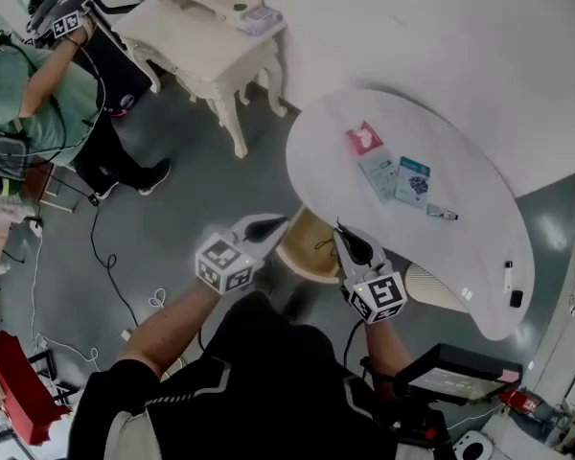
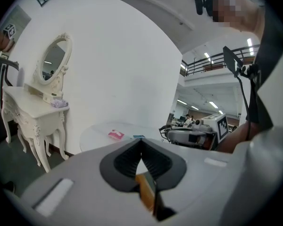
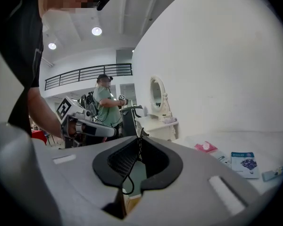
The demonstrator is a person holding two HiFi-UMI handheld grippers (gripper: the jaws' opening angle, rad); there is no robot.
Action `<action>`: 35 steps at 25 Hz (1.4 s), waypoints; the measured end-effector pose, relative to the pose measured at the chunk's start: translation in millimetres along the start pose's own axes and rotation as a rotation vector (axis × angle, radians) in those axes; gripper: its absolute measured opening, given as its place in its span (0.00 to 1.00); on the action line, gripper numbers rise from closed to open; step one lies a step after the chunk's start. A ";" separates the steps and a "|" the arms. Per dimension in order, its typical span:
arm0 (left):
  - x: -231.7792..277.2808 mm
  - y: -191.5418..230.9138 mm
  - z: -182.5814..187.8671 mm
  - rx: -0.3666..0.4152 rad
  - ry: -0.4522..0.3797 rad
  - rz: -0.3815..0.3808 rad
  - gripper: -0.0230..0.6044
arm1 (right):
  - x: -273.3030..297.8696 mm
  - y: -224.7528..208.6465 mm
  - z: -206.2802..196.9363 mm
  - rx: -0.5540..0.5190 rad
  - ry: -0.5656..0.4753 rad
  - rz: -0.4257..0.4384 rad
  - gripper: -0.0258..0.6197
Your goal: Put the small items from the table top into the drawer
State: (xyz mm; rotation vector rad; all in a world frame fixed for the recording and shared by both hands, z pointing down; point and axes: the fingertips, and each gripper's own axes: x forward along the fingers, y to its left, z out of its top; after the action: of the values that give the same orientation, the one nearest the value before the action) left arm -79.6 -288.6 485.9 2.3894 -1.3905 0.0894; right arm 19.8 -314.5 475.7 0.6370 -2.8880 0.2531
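Two empty grippers, left gripper point(image 1: 276, 224) and right gripper point(image 1: 341, 233), both pinched closed by the white table point(image 1: 460, 132) edge, red packet point(image 1: 363, 138) and blue card point(image 1: 413, 181) lying on top, white pen point(image 1: 508, 276) visible only in the head view

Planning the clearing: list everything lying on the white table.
On the white table: a pink packet, a pale packet, a teal packet, a small tube, a white pen, a black piece. Anything beneath the packets is covered.

The person wears a black shirt point(image 1: 268, 391); the left gripper point(image 1: 279, 221) and right gripper point(image 1: 339, 230) are pale grey, black-tipped.
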 end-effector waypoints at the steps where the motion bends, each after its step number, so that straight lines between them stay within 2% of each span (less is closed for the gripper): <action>1: -3.7 1.9 -4.8 -0.008 0.009 0.001 0.04 | 0.5 2.7 -6.9 -0.004 0.012 -0.001 0.09; 5: -16.9 16.9 -22.7 0.004 0.079 0.028 0.04 | 14.4 12.1 -31.0 -0.024 0.070 0.003 0.08; 10: -14.7 20.5 -43.0 -0.058 0.108 0.003 0.04 | 20.4 5.7 -65.0 -0.012 0.158 -0.022 0.08; 14: -8.2 33.6 -66.7 -0.068 0.179 0.029 0.04 | 26.3 8.0 -82.0 -0.030 0.198 -0.006 0.08; 18: -4.4 31.9 -81.3 -0.075 0.213 0.010 0.04 | 22.2 12.1 -99.2 -0.040 0.254 -0.017 0.08; 26: -2.7 47.7 -99.2 -0.054 0.253 0.023 0.04 | 34.6 19.2 -137.2 -0.132 0.371 0.030 0.08; 29: 5.4 49.2 -105.3 -0.019 0.278 0.016 0.04 | 36.8 15.5 -149.6 -0.127 0.406 0.022 0.08; 35: 18.4 58.5 -122.6 -0.005 0.327 0.007 0.04 | 45.9 15.6 -178.0 -0.147 0.487 0.048 0.08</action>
State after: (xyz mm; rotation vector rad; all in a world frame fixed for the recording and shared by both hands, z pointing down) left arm -103.9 -287.0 620.8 2.2401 -1.2414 0.4562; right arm -4.6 -283.0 655.8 0.4103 -2.4266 0.1707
